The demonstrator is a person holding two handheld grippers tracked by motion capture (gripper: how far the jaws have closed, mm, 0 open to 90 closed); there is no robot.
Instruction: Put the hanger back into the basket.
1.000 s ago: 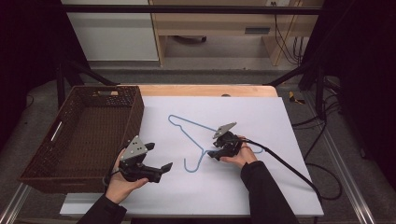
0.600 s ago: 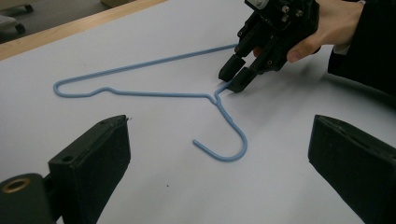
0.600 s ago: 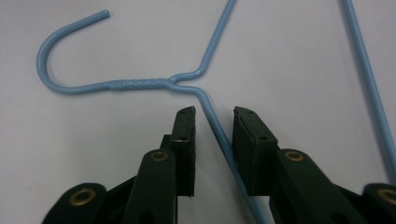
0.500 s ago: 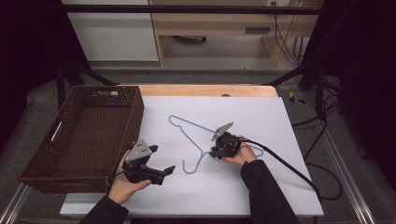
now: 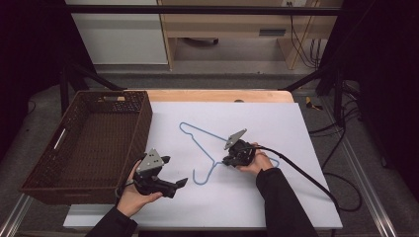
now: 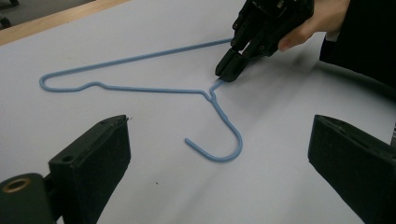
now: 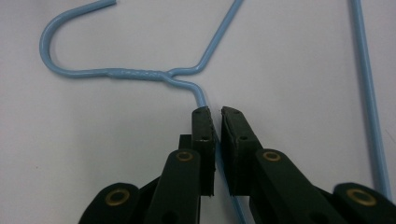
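- High view: a blue wire hanger [image 5: 210, 148] lies flat on the white tabletop [image 5: 296, 128], near its middle, with the hook toward the near edge. The right tool [image 5: 231, 159], held in the person's right hand [image 5: 257, 162], sits at the hanger's shoulder just right of the neck. The left tool [image 5: 174, 183] is held in the left hand [image 5: 132, 195] above the near left part of the tabletop, apart from the hanger and just beside a brown wicker basket [image 5: 54, 173] that stands at the left edge.
- Left gripper view: the left tool's [image 6: 219, 168] two black jaws stand wide apart, released, with nothing between them. Beyond them lies the hanger [image 6: 140, 88], its hook [image 6: 224, 144] curling toward the camera. The right tool [image 6: 229, 70] meets the wire just past the twisted neck.
- Right gripper view: the right tool [image 7: 215, 119] is clenched on the hanger's [image 7: 140, 73] wire, which runs between the two nearly closed jaws just below the bend at the neck. Another length of the wire runs down the right side.
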